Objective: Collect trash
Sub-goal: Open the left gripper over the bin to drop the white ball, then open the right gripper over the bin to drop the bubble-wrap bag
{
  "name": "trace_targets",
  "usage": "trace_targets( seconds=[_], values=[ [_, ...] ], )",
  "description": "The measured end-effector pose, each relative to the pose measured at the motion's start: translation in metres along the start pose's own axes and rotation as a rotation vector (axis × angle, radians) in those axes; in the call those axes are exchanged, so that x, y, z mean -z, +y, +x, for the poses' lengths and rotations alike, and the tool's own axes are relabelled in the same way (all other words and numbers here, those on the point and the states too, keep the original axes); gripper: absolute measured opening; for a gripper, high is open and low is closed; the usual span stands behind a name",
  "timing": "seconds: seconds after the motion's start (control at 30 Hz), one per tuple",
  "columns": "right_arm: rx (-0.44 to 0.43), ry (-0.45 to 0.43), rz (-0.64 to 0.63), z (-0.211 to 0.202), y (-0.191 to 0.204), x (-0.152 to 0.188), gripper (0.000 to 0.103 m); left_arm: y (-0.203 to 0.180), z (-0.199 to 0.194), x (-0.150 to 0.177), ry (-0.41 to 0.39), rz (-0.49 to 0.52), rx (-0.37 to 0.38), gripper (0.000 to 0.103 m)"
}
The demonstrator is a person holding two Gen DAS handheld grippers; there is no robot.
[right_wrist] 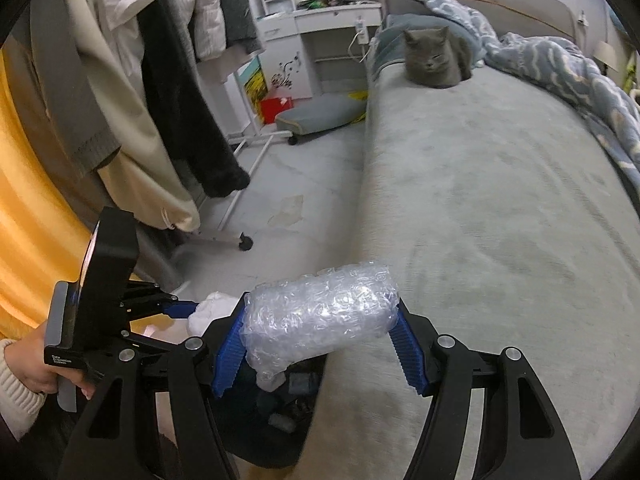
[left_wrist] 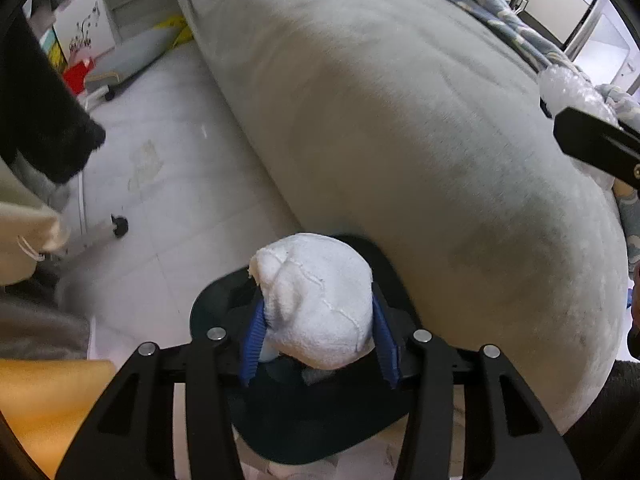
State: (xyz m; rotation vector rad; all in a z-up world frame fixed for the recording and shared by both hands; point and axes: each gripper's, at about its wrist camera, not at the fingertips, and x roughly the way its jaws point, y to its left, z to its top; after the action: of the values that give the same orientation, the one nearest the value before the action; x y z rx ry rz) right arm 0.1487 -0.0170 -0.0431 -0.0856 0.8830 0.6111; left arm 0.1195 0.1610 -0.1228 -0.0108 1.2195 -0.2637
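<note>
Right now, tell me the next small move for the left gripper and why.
Probably let the fingers finish opening: the left gripper has the white wad between them, directly above the dark bin beside the bed, so it should drop in.

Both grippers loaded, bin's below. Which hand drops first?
Left, probably. The left gripper holds the white wad directly over the black trash bag, pointing steeply down. The right gripper holds the bubble wrap at the bed edge, only partly over it.
</note>
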Motion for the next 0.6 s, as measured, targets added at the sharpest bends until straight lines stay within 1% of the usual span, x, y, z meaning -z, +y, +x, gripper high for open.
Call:
trace_targets(
  seconds=[0.27, 0.3, 0.37, 0.43, 0.47, 0.6],
  values=[
    [-0.03, 0.044, -0.036, 0.025, 0.024, -0.004, 0.066, 0.021, 0.012, 0.02, 0.087, -0.008, 0.015, 0.055],
    [-0.031, 0.049, -0.039, 0.027, 0.025, -0.004, 0.066, 0.023, 0.013, 0.023, 0.097, -0.007, 0.018, 0.059],
    [-0.036, 0.063, -0.046, 0.033, 0.03, -0.003, 0.066, 0.025, 0.013, 0.027, 0.103, -0.004, 0.022, 0.062],
    [-0.038, 0.078, -0.054, 0.039, 0.034, -0.001, 0.066, 0.029, 0.01, 0.03, 0.098, -0.001, 0.022, 0.071],
    [-0.039, 0.087, -0.057, 0.043, 0.037, 0.0, 0.066, 0.032, 0.009, 0.032, 0.093, -0.001, 0.024, 0.074],
    [-0.047, 0.123, -0.077, 0.058, 0.046, 0.002, 0.066, 0.042, -0.001, 0.037, 0.059, -0.009, 0.027, 0.08]
  ],
)
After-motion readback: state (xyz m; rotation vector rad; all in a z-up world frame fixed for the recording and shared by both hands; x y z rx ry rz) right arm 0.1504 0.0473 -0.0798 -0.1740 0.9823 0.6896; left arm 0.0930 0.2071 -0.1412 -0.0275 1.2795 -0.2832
